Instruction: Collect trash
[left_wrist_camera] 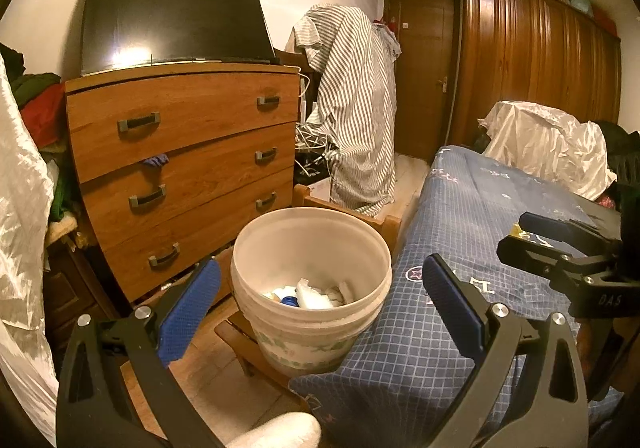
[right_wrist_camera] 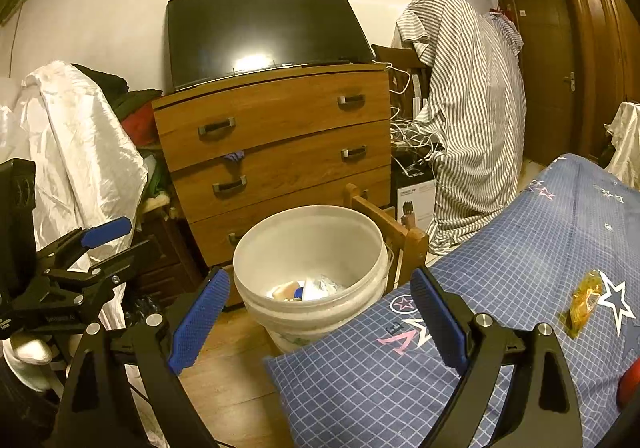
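A white plastic bucket (left_wrist_camera: pixel 256 248) (right_wrist_camera: pixel 256 244) stands on the floor between the dresser and the bed, holding several pieces of white and blue trash (left_wrist_camera: pixel 310 294) (right_wrist_camera: pixel 308 290). My left gripper (left_wrist_camera: pixel 320 308) is open and empty, its blue pads either side of the bucket's rim from above. My right gripper (right_wrist_camera: pixel 320 316) is also open and empty, just behind the bucket over the bed's corner. A crumpled yellow wrapper (right_wrist_camera: pixel 584 302) lies on the blue checked bedspread (right_wrist_camera: pixel 500 288), to the right of the right gripper. Each gripper shows at the edge of the other's view.
A wooden dresser (left_wrist_camera: pixel 180 163) with a dark screen (left_wrist_camera: pixel 172 15) on top stands behind the bucket. A wooden chair (right_wrist_camera: pixel 396 232) sits beside it. A striped cloth (left_wrist_camera: pixel 356 107) drapes a rack. White sheets (left_wrist_camera: pixel 548 143), a wardrobe (left_wrist_camera: pixel 540 59) and a door (left_wrist_camera: pixel 424 67) lie beyond.
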Available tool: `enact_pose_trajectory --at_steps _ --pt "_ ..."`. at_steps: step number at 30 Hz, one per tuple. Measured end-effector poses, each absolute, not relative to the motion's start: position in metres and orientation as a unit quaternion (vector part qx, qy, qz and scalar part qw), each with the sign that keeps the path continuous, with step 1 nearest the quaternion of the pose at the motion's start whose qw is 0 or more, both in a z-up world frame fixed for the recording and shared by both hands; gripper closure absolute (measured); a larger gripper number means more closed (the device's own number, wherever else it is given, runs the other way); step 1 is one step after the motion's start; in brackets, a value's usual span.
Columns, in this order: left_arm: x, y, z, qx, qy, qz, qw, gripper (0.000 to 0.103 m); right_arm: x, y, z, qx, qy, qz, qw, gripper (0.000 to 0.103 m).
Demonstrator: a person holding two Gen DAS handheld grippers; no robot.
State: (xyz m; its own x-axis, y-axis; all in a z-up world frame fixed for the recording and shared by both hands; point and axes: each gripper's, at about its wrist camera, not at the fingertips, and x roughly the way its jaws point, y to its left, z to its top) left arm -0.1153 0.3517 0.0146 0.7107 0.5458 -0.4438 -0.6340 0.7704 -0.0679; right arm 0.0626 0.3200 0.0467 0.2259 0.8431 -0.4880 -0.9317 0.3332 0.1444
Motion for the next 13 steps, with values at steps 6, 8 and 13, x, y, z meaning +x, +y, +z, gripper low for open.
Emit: enact_pose_trajectory --at_steps 6,8,13 --pt "-0.1119 0.3537 0.012 -0.116 0.207 0.31 0.921 0.006 0.0626 0.3215 0.0459 -0.092 0.249 0.571 0.777 0.011" --pt "-0.111 0.355 0.011 -0.12 0.21 0.316 0.918 0.006 0.0631 0.3217 0.0452 -0.092 0.251 0.571 0.776 0.011" --pt "-0.1104 0.3574 0.0071 -0.122 0.216 0.322 0.914 0.006 0.0625 0.32 0.0435 -0.094 0.251 0.573 0.775 0.009"
